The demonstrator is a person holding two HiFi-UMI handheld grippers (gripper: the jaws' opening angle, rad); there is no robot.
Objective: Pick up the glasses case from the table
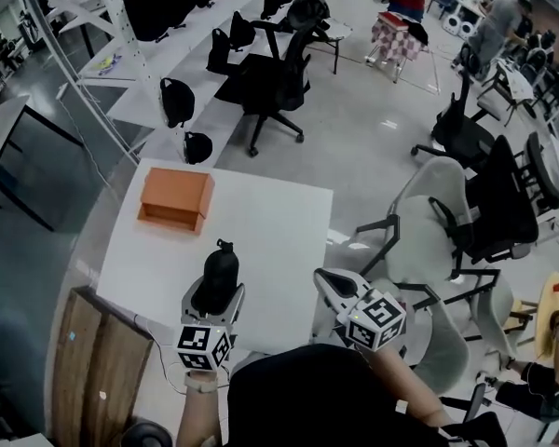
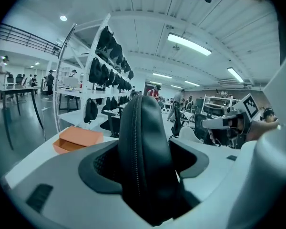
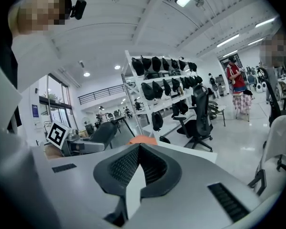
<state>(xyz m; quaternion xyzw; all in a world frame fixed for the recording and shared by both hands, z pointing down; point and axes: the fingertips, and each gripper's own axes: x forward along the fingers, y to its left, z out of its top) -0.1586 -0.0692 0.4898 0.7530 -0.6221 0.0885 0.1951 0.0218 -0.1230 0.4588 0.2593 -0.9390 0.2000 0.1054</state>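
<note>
Head view, left to right: an orange box [image 1: 175, 200] sits at the far left corner of the table [image 1: 270, 222]. My left gripper [image 1: 214, 298] is clamped on the black glasses case [image 1: 220, 268], which looks clear of the tabletop, over its near edge. My right gripper [image 1: 328, 282] is pinched closed on nothing. I'd call the pick-up essentially done; next just needs a steady grip.

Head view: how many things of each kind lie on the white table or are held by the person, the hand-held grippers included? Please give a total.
Glasses case: 1
Orange box: 1
Hand-held gripper: 2, left hand-held gripper, right hand-held gripper
Total: 4
</note>
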